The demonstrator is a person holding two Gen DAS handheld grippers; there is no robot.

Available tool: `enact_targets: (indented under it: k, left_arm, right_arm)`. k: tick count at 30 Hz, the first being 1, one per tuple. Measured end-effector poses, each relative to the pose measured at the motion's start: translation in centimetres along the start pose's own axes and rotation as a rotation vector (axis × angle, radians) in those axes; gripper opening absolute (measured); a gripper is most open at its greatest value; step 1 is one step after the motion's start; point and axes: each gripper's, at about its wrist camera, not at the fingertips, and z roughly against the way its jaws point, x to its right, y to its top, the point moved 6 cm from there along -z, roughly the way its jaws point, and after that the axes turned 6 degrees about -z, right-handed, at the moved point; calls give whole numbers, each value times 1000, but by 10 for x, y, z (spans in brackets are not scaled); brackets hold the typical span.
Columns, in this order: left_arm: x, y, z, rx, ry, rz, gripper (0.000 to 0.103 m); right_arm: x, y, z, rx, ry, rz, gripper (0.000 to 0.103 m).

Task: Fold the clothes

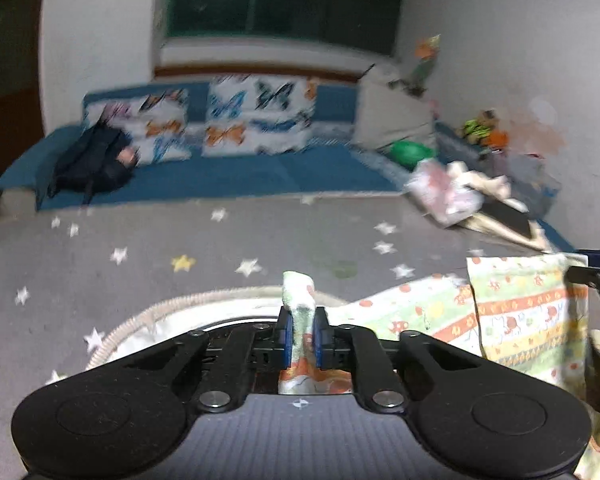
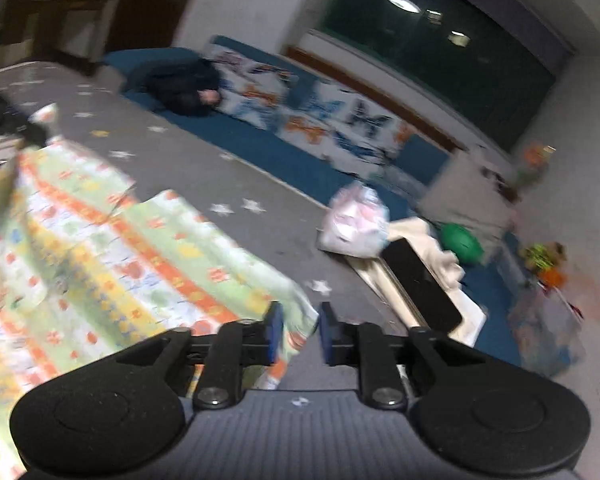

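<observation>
A patterned cloth point(image 1: 524, 312), green, orange and white with cartoon prints, is held up above the grey star rug. My left gripper point(image 1: 300, 340) is shut on one bunched corner of it, which sticks up between the blue pads. In the right wrist view the cloth point(image 2: 100, 248) spreads to the left. My right gripper point(image 2: 300, 336) has its jaws a little apart, and a corner of the cloth lies against the left pad point(image 2: 275, 336). The right gripper also shows at the right edge of the left wrist view point(image 1: 596, 276).
A grey rug with stars point(image 1: 180, 264) covers the floor. A round woven basket rim point(image 1: 172, 308) lies below the left gripper. A blue sofa with butterfly cushions point(image 1: 256, 116) and a dark bag point(image 1: 92, 160) stand behind. Clutter, a dark board point(image 2: 420, 280) and a green ball point(image 2: 460, 244) sit at the right.
</observation>
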Motion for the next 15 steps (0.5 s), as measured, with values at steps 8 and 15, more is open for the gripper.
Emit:
enact_targets:
  k: [8, 15]
  left_arm:
    - [-11, -12, -39, -58, 43, 43, 18]
    - [-17, -2, -41, -52, 139, 33, 40]
  right_arm:
    - [-18, -18, -8, -61, 187, -89, 27]
    - [-56, -27, -26, -142, 339, -145, 27]
